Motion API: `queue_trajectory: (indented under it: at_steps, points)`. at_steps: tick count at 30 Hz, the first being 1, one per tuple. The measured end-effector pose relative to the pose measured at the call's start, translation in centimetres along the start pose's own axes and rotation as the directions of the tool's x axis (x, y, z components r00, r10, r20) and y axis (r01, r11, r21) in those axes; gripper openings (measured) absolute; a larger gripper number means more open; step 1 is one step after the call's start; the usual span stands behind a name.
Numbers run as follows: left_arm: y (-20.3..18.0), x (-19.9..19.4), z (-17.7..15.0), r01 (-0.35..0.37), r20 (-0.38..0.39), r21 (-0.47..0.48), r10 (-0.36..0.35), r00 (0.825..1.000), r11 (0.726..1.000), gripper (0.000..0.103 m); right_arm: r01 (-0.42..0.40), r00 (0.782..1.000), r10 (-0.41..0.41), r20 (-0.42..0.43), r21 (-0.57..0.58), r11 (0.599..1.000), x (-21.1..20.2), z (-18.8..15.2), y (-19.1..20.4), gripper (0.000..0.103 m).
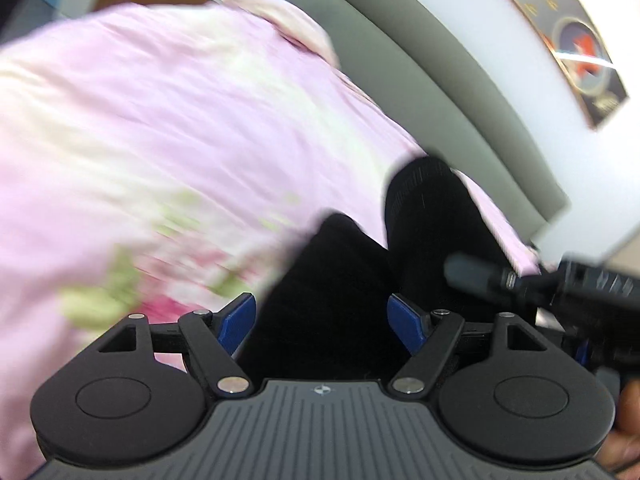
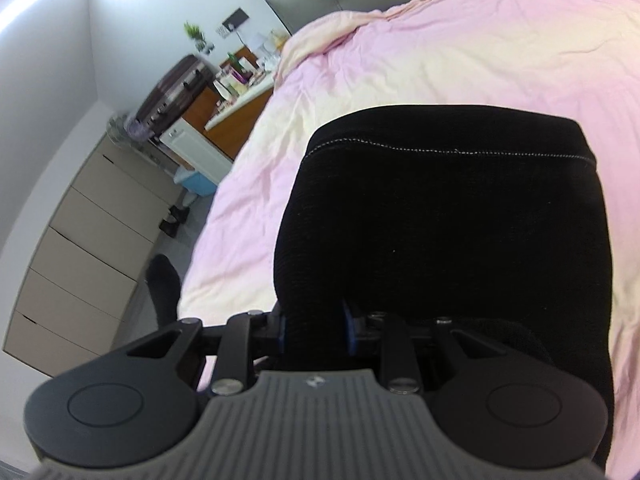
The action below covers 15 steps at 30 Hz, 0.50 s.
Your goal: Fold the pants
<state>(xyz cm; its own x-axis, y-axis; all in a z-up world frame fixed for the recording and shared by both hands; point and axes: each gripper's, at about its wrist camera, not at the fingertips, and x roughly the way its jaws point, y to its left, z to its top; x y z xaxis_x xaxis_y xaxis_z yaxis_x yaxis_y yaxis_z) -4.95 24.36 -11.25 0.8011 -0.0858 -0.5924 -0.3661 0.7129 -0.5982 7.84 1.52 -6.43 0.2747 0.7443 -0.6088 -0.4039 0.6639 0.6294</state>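
The black pants [image 2: 452,216] lie folded on the pink bed [image 2: 440,60], their stitched fold edge facing away from the right claw [image 2: 316,334], whose blue pads are pinched together on a bunch of the cloth at the near edge. The left claw [image 1: 320,326] stands apart with pants cloth between its pads but not gripped; its view is streaked with blur, so it is hard to tell how near the cloth it sits. The likely trouble is one-sided pulling: with only the right claw holding, a lift or drag could skew the stack, open the layers or leave a crooked fold. The pinch is on a narrow gather, so the knit might also slip out under its own weight. The bedcover is soft and wrinkled, and may ride along with the pants. As for containers, a blue bin [image 2: 200,186] sits on the floor beside the bed; its contents cannot be made out.
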Motion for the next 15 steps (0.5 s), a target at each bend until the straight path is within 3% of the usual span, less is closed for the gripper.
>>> queue_trajectory:
  at_steps: [5, 9, 12, 13, 15]
  points:
    - [1.9, -1.4, 0.5, -0.046, 0.089, -0.081, 0.053, 0.995, 0.996, 0.088, 0.052, 0.997, -0.05, -0.055, 0.031, 0.998, 4.7, -0.6, -1.6, 0.027]
    - [3.1, -2.8, 0.9, -0.047, 0.125, -0.071, 0.056, 0.991, 0.996, 0.088, 0.077, 0.991, -0.077, -0.112, -0.005, 0.997, 7.9, -1.1, -2.1, 0.032]
    - [2.4, -1.9, 0.8, -0.05, 0.107, -0.054, 0.056, 0.993, 0.997, 0.088, 0.055, 0.99, -0.055, -0.128, -0.003, 0.998, 9.2, -0.9, -2.0, 0.049]
    - [2.2, -1.4, 0.6, -0.049, 0.102, -0.053, 0.054, 0.993, 0.997, 0.088, 0.029, 0.992, -0.027, -0.126, 0.009, 1.0, 9.0, -0.8, -1.9, 0.058]
    - [2.2, -1.2, 0.3, -0.045, 0.094, -0.05, 0.05, 0.994, 0.998, 0.088, -0.01, 0.994, 0.014, -0.11, 0.034, 0.999, 8.3, -0.6, -2.2, 0.062]
